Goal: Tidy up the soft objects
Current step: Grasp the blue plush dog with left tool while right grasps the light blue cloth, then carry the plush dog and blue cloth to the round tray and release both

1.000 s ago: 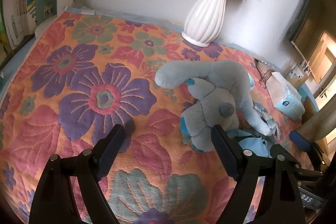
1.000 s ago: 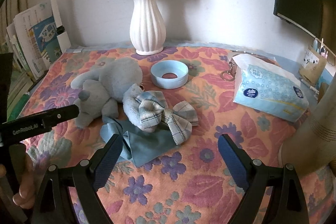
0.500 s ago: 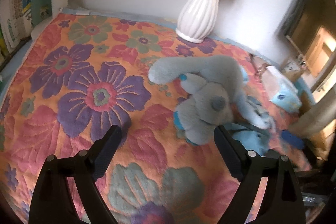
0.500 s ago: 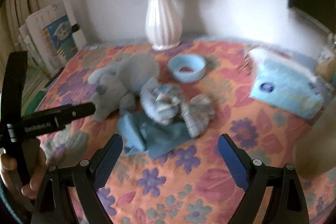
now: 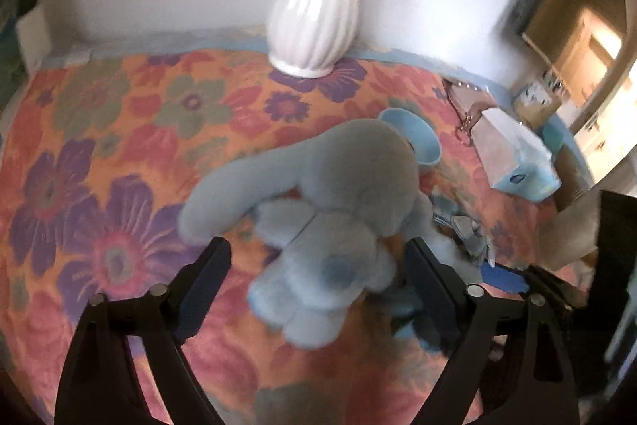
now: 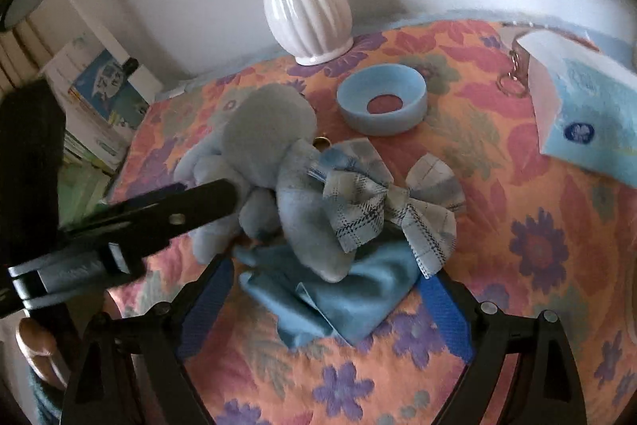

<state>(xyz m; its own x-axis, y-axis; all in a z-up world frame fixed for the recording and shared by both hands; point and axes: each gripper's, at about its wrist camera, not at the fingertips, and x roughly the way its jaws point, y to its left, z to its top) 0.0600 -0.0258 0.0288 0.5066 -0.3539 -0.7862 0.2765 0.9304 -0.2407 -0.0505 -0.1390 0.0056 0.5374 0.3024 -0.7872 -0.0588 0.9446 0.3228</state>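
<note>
A grey-blue plush toy (image 5: 334, 210) lies on the floral cloth; it also shows in the right wrist view (image 6: 262, 142). My left gripper (image 5: 318, 289) is open, its fingers on either side of the plush's lower end. A plaid fabric bow (image 6: 382, 202) and a folded blue cloth (image 6: 350, 301) lie against the plush. My right gripper (image 6: 326, 301) is open around the blue cloth. The left gripper's finger (image 6: 167, 214) reaches in from the left of the right wrist view.
A white ribbed vase (image 6: 306, 6) with flowers stands at the back by the wall. A blue ring-shaped dish (image 6: 382, 104) sits behind the bow. A tissue pack (image 6: 585, 122) and a key ring (image 6: 511, 82) lie at the right. Books (image 6: 99, 98) stand at the left.
Both grippers have moved forward. The left one now straddles the plush's lower end; the right one now straddles the blue cloth. Both stay open.
</note>
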